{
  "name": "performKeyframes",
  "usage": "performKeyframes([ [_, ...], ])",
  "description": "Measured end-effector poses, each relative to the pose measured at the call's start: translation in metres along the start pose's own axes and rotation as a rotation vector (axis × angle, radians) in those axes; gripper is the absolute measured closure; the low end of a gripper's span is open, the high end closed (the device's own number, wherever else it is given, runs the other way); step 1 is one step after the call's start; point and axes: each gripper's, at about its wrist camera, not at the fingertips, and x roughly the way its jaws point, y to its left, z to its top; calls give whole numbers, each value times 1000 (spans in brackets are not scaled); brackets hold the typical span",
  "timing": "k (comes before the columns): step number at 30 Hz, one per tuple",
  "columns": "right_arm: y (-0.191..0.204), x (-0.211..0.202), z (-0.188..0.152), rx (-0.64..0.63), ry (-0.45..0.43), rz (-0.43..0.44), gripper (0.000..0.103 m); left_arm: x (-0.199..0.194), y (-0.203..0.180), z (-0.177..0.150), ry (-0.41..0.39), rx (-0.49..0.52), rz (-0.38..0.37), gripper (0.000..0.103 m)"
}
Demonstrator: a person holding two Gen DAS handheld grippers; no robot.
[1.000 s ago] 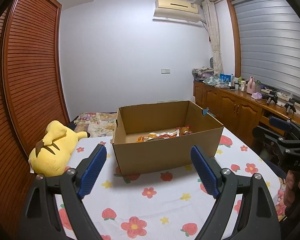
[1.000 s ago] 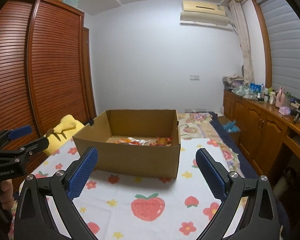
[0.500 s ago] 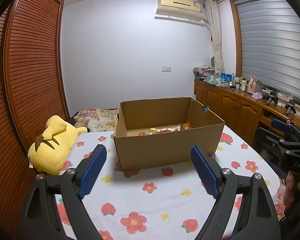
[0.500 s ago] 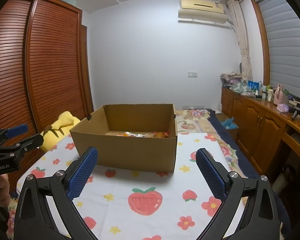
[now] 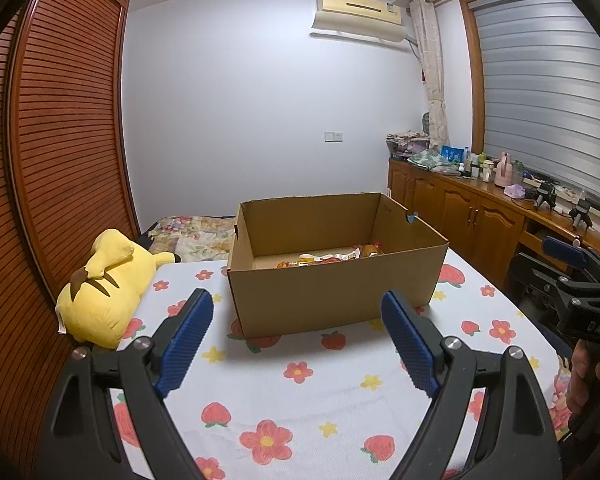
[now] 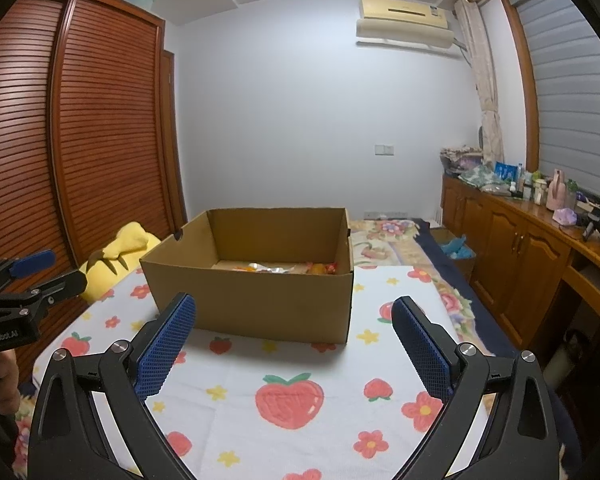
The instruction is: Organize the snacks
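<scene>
Two tools hang over the flowered cloth (image 5: 300, 392), both spread wide with nothing between the blue pads. The left tool (image 5: 298, 340) points at the near wall of the box (image 5: 332, 292); the right tool (image 6: 294, 342) faces the same box (image 6: 260, 300) from the other side. Each shows at the edge of the other's view, gripped by a hand (image 5: 580, 380).

The box stands open on the cloth, well ahead of both tools and touching neither. Several snacks (image 5: 328, 258) lie on its floor toward the far right corner: orange and silvery packets, too small to tell apart. In the right view the snacks (image 6: 284, 268) show just over the near rim.

A yellow plush (image 5: 104, 292) lies on the cloth's left edge beside the louvred wardrobe (image 5: 60, 160). A wooden cabinet (image 6: 520, 260) with bottles on top runs along the right wall under the blind.
</scene>
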Motion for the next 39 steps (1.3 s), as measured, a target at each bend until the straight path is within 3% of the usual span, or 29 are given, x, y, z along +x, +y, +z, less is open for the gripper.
performKeyframes([
  [39, 1, -1, 0, 0, -3, -1, 3, -1, 0, -2, 0, 1, 1, 12],
])
